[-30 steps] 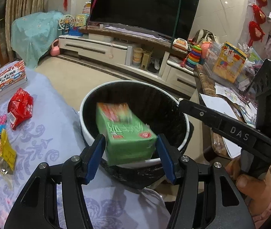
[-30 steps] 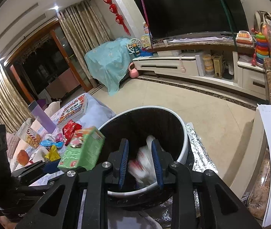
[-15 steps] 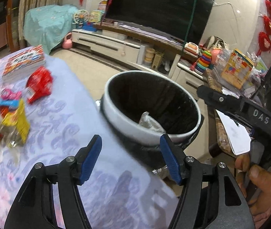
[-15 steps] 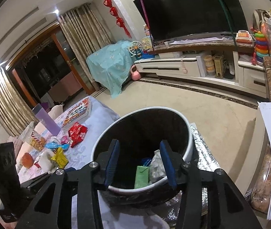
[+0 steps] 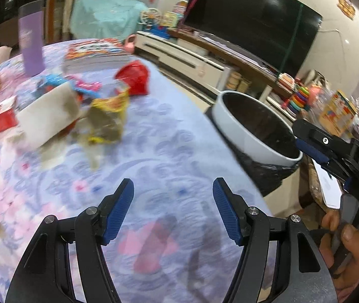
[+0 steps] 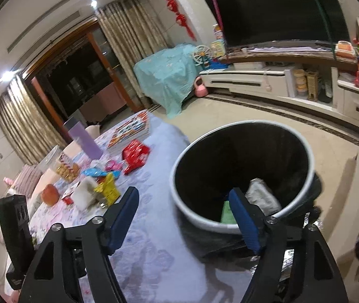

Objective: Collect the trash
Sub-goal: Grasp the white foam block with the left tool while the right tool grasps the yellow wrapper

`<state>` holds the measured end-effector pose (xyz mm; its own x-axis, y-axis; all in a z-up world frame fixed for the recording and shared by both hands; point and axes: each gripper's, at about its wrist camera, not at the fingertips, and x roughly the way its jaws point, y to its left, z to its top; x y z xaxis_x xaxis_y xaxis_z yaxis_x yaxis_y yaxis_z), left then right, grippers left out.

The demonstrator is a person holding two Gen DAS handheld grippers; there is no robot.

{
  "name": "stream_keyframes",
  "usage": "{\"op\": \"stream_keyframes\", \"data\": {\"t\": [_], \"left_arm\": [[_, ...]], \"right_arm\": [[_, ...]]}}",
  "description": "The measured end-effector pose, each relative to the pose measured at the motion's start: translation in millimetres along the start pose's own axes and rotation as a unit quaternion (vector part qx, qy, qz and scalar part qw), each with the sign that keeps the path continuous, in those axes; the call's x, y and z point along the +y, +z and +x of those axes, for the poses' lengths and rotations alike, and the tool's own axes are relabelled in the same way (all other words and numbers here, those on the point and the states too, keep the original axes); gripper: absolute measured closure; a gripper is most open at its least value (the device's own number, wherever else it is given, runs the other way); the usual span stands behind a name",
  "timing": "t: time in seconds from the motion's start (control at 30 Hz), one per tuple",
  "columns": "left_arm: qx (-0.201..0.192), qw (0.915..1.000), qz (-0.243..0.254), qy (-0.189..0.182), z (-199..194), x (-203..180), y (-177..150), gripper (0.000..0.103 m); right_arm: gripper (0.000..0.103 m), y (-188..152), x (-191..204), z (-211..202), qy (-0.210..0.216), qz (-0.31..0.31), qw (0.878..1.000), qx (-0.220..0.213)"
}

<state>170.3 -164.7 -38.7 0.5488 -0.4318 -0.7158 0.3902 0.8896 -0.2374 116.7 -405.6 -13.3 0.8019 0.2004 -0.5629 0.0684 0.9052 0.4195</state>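
Observation:
My left gripper (image 5: 173, 189) hangs open and empty over the floral tablecloth (image 5: 169, 151). Ahead of it lie a yellow wrapper (image 5: 113, 103), a white crumpled paper (image 5: 48, 113), a red wrapper (image 5: 134, 77) and blue and pink wrappers (image 5: 53, 80). My right gripper (image 6: 184, 194) is at the near rim of the white, black-lined bin (image 6: 179, 166); its jaws are opening with nothing between them. In the bin lie a green box (image 6: 227, 213) and a crumpled white wrapper (image 6: 262, 197). The bin (image 5: 242, 136) stands off the table's right edge.
A picture book (image 6: 131, 130), a purple bottle (image 6: 84, 141), a biscuit jar (image 6: 64, 166) and an orange fruit (image 6: 50, 194) stand further back on the table. A hand (image 5: 351, 242) holds the right gripper's handle. Beyond the bin are bare floor and a TV cabinet (image 6: 255, 83).
The green box left my left gripper and lies in the bin; that gripper swung left over the table. My right gripper dropped the white wrapper into the bin and its jaws widened.

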Motion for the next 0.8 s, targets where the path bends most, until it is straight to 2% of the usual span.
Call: {"op": "stream_keyframes", "data": {"t": [0.3,0.8], "left_arm": [[-0.005,0.9992,-0.033,0.023,-14.4,42.1,-11.4,0.036],[-0.009,0.9942,-0.085,0.065,-29.8,112.4,-15.9,0.034]], "right_arm": [[0.021,-15.0,39.0,17.5,0.026,-0.024,0.999,0.026],[0.02,-30.0,85.2,51.6,0.059,-0.052,0.995,0.058]]}}
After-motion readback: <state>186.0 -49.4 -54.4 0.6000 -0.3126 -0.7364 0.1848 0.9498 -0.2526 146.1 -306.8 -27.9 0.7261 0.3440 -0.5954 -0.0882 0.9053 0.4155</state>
